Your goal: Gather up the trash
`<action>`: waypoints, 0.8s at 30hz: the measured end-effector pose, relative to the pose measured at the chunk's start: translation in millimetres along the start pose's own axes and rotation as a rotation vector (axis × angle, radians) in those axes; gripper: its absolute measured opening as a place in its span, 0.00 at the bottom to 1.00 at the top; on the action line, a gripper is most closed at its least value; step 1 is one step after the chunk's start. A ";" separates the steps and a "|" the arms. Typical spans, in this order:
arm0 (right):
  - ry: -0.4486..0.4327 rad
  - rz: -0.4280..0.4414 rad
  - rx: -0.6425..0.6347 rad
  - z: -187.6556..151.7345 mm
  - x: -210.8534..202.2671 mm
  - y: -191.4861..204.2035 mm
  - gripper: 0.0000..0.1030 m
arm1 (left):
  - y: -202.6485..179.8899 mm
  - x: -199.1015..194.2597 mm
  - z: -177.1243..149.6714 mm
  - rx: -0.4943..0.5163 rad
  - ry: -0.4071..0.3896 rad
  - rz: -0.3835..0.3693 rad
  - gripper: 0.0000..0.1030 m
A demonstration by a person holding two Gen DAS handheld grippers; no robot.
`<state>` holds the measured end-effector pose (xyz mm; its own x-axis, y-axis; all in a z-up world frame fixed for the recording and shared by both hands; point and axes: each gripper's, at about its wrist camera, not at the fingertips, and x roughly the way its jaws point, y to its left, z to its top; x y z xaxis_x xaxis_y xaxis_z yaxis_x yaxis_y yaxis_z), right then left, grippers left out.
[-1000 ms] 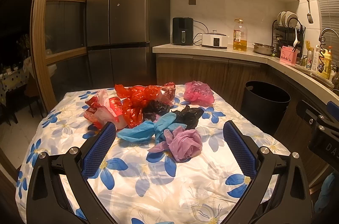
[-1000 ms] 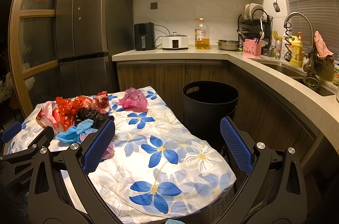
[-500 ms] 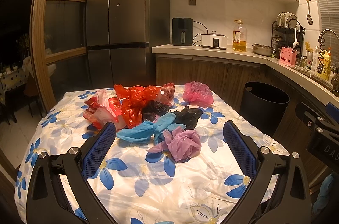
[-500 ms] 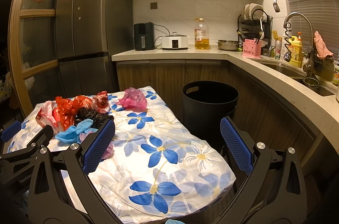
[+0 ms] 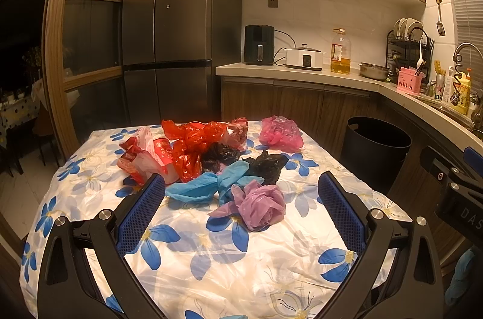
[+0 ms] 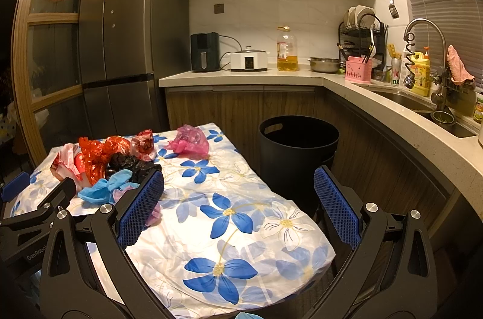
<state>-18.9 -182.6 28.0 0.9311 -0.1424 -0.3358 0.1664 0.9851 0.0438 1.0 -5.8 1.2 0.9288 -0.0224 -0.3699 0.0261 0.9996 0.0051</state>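
The left gripper hangs above the near part of the surface, which is covered with a white cloth printed with blue flowers, and its blue-padded fingers are spread wide with nothing between them. Framed in that gap lies a heap of crumpled plastic bags: a mauve bag nearest, a light blue bag just behind it and touching it, two black bags further back, a red bag and a red-and-white bag to the left. A pink bag sits apart from the heap near the far right corner. The right gripper is held over the right edge of the same surface, its fingers likewise released and empty. A black trash bin stands open on the floor just beyond that edge, against the wooden cabinets under the kitchen counter.
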 end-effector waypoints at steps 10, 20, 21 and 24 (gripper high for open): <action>-0.001 -0.001 -0.001 0.3 0.3 -0.1 0.95 | -0.7 0.1 -0.1 0.000 -0.001 0.000 0.95; 0.000 -0.001 -0.001 0.5 2.5 -4.3 0.95 | -1.0 -0.5 0.3 -0.002 -0.002 -0.001 0.95; 0.000 -0.001 -0.001 0.4 2.4 -3.4 0.95 | -1.5 -0.6 0.3 -0.002 -0.002 -0.002 0.95; 0.001 -0.003 -0.001 0.3 3.0 -3.7 0.95 | -2.5 -0.7 0.6 -0.002 -0.003 -0.001 0.95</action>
<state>-16.6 -186.6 27.1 0.9305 -0.1449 -0.3365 0.1684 0.9848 0.0418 0.6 -8.3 2.1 0.9298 -0.0233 -0.3672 0.0261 0.9997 0.0027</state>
